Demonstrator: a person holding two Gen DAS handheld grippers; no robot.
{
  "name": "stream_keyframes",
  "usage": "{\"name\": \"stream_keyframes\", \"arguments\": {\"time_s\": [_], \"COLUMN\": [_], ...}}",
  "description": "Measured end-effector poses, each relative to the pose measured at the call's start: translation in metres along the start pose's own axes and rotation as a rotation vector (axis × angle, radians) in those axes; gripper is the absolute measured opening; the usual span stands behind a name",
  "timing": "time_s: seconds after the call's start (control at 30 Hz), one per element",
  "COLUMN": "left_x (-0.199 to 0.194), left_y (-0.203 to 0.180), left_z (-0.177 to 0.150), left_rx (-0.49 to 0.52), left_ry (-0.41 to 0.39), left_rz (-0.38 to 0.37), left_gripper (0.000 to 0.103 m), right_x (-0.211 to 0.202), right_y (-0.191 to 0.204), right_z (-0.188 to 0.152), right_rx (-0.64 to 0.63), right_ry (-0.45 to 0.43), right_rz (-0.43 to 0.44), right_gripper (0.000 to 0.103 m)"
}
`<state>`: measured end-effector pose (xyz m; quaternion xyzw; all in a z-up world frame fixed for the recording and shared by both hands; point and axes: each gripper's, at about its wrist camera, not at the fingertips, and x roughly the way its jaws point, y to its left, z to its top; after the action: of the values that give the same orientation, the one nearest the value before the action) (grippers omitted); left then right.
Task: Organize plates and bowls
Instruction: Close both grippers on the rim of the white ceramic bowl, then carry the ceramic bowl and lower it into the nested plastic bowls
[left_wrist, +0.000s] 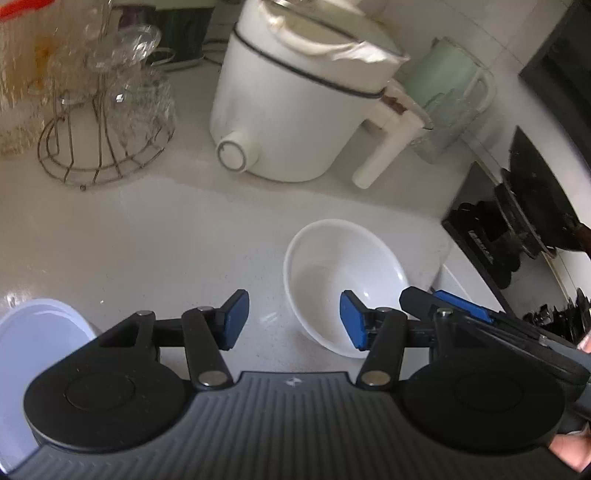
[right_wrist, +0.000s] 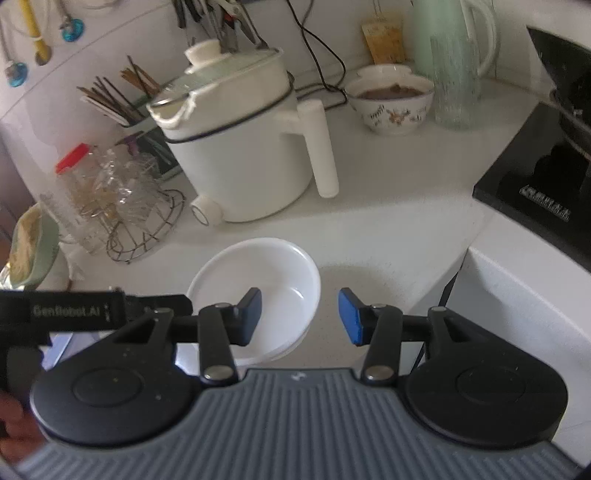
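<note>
A white bowl (left_wrist: 343, 273) sits on the white counter, just ahead and right of my left gripper (left_wrist: 293, 319), which is open and empty. In the right wrist view the same white bowl (right_wrist: 258, 280) rests stacked in another white dish, its rim showing below. My right gripper (right_wrist: 300, 315) is open and empty above the bowl's right edge. A pale blue plate (left_wrist: 33, 343) lies at the lower left of the left wrist view. The right gripper's fingers (left_wrist: 458, 304) show beside the bowl in the left view.
A white electric pot (left_wrist: 295, 99) (right_wrist: 240, 147) stands behind the bowl. A wire rack of glasses (left_wrist: 107, 110) (right_wrist: 129, 206) is at the left. A patterned bowl with food (right_wrist: 391, 99) and a green jug (right_wrist: 447, 55) stand at the back. A black stove (right_wrist: 535, 177) is on the right.
</note>
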<state>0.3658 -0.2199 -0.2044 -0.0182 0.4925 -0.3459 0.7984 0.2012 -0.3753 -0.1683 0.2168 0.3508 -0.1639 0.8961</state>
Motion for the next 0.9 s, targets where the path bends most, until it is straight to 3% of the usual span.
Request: {"name": "stream_keyframes", "arguments": {"time_s": [0.27,0.4,0.6,0.9], "left_x": [0.015,0.019,0.016,-0.014], "left_y": [0.002,0.001,0.004,-0.005], "left_z": [0.0,0.0,-0.003,0.013], "left_rx": [-0.029,-0.035,-0.045,-0.055], "left_ry": [0.002,0.013,0.017,0.027], "left_rz": [-0.003,-0.017,-0.017,-0.041], "left_gripper": [0.039,0.023,0.015,0.014], "right_x": [0.021,0.024,0.023,-0.005], "right_y": [-0.004,-0.003,-0.004,0.001], "right_z": [-0.003,-0.002,0.001,0.013], "right_rx": [0.054,0.054,0.057,0.068], "right_ry": [0.052,0.064,0.078,0.041], "right_rz": [0.012,0.008,0.012,0.041], "right_gripper": [0.024,0.014,0.014,0.014]}}
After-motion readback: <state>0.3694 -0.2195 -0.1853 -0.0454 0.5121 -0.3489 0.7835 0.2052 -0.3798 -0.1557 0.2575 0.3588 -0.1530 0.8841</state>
